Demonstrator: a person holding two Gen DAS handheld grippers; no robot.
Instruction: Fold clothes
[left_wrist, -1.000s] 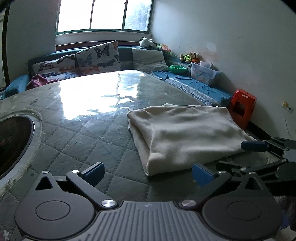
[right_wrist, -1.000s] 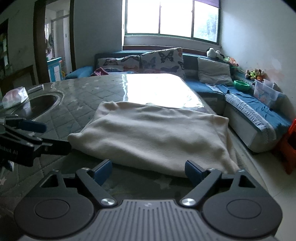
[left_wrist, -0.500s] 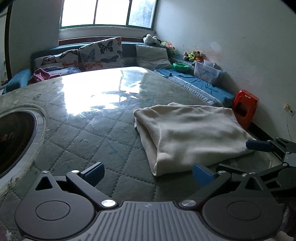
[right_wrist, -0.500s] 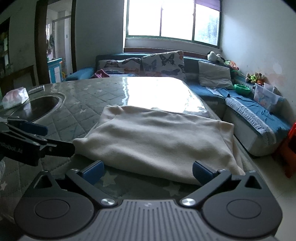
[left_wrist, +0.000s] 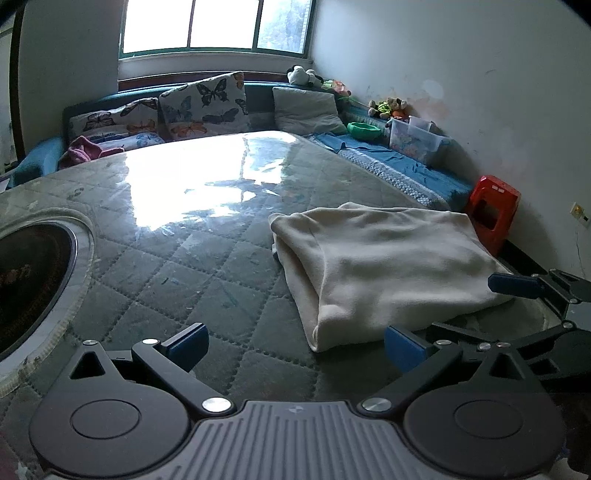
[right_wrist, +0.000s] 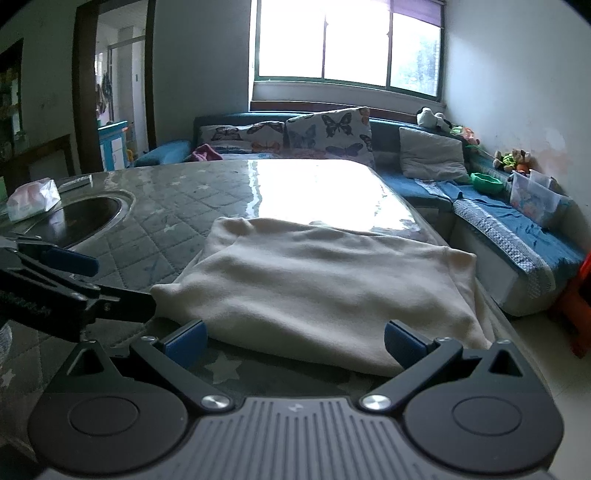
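The right claw (right_wrist: 293, 341) had opened fully and released the cream garment (right_wrist: 325, 291). It lay folded on the bench (left_wrist: 184, 266), beside the empty, open left claw (left_wrist: 295, 345).

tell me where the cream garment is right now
The folded cream garment lies on the quilted table near its right edge, just ahead of the right gripper, whose open jaws are not touching it.
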